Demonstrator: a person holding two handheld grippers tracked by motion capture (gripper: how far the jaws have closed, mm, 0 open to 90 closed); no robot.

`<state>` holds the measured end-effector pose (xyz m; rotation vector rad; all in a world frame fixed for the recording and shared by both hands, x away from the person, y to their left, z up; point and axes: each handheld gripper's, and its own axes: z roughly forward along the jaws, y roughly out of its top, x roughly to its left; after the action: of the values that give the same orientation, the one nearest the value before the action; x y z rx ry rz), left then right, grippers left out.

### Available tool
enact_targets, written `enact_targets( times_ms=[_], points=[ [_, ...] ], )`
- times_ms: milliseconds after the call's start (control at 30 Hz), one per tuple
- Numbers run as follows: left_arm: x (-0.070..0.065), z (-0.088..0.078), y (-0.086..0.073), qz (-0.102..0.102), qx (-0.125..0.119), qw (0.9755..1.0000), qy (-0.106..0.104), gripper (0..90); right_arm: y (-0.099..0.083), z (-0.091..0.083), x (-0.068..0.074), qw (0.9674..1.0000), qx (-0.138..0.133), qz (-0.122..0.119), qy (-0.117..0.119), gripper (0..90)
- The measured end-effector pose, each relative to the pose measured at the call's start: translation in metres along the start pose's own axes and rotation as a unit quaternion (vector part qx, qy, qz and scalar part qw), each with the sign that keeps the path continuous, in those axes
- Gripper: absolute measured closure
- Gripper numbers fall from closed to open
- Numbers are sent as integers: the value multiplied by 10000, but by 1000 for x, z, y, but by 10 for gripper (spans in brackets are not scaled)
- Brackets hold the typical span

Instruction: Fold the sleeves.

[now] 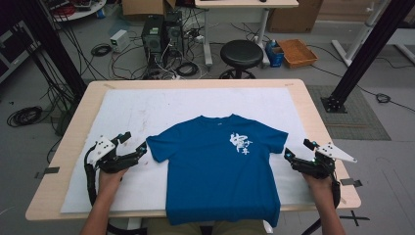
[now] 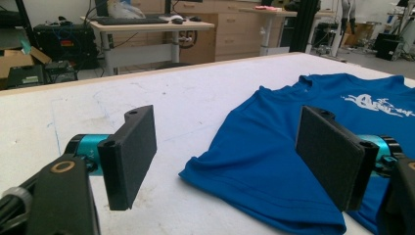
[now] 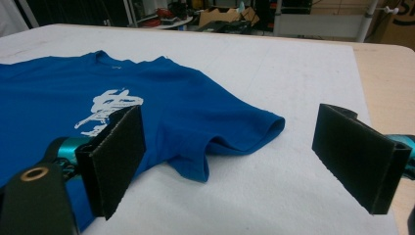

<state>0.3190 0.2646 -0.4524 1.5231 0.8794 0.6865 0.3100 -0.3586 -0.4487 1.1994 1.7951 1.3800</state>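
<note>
1. you have the blue t-shirt (image 1: 220, 166) spread flat, print side up, in the middle of the white mat (image 1: 147, 110) on the table (image 1: 73, 122), collar toward the far edge. its hem hangs slightly over the near edge. laid out this way, both sleeves stick out to the sides where each hand can get at one.

2. your left gripper (image 1: 134, 144) sits just beside the shirt's left sleeve (image 1: 159, 147), jaws released and standing wide with nothing between them. in the left gripper view the sleeve's hem (image 2: 254, 183) lies in the gap ahead of the pads (image 2: 134, 152), not pinched; you look lined up to take the cloth at its edge.

3. your right gripper (image 1: 298, 152) mirrors that at the other sleeve (image 1: 276, 139), also released and empty. in the right gripper view the sleeve's end (image 3: 254, 132) lies rumpled and slightly lifted off the mat between the two pads, apart from both.

4. holding both tools low and nearly level with the mat makes sense: a thin layer of fabric is easiest to catch when one pad can slide under the hem.

5. my judgement is that you are at the start of a fold or a lift by the sleeves, with no grasp made yet. watch that each pinch takes both layers of the sleeve, or the shirt may drag unevenly.
</note>
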Motion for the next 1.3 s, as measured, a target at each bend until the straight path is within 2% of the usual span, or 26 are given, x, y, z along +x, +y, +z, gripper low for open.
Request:
enact_targets(
  times_ms=[500, 767, 933, 1000, 1033, 1067, 1100, 1167, 1233, 1267, 1300],
  points=[
    [1, 1, 0, -56, 16, 10000, 24, 235, 0, 0, -1, 10000, -11, 47, -32, 118],
    [3, 1, 0, -165, 52, 9998, 87, 234, 1, 1, -3, 9997, 47, 236, -97, 118],
    [2, 1, 1, -111, 66, 9999, 104, 234, 1, 0, -5, 9992, 3, 365, -159, 119],
    [1, 2, 1, -106, 66, 9998, 127, 235, 2, 0, -8, 9986, 68, 473, -220, 119],
    [1, 2, 1, -96, 79, 9998, 134, 234, 6, 2, -10, 9975, 140, 592, -348, 145],
    [1, 2, 1, -90, 90, 9998, 153, 234, 6, 2, -10, 9975, 140, 592, -348, 145],
    [1, 2, 1, -74, 93, 9998, 156, 234, 10, 2, -11, 9968, 156, 679, -396, 176],
    [0, 2, 1, -65, 99, 9998, 169, 235, 16, 7, -12, 9949, 285, 819, -508, 176],
    [0, 3, 1, -44, 121, 9998, 181, 235, 21, 14, -15, 9935, 498, 856, -564, 212],
    [0, 3, 1, -42, 124, 9997, 183, 235, 25, 24, -20, 9908, 807, 931, -569, 273],
    [0, 3, 1, -39, 132, 9997, 181, 235, 25, 24, -20, 9908, 807, 931, -569, 273]
  ],
)
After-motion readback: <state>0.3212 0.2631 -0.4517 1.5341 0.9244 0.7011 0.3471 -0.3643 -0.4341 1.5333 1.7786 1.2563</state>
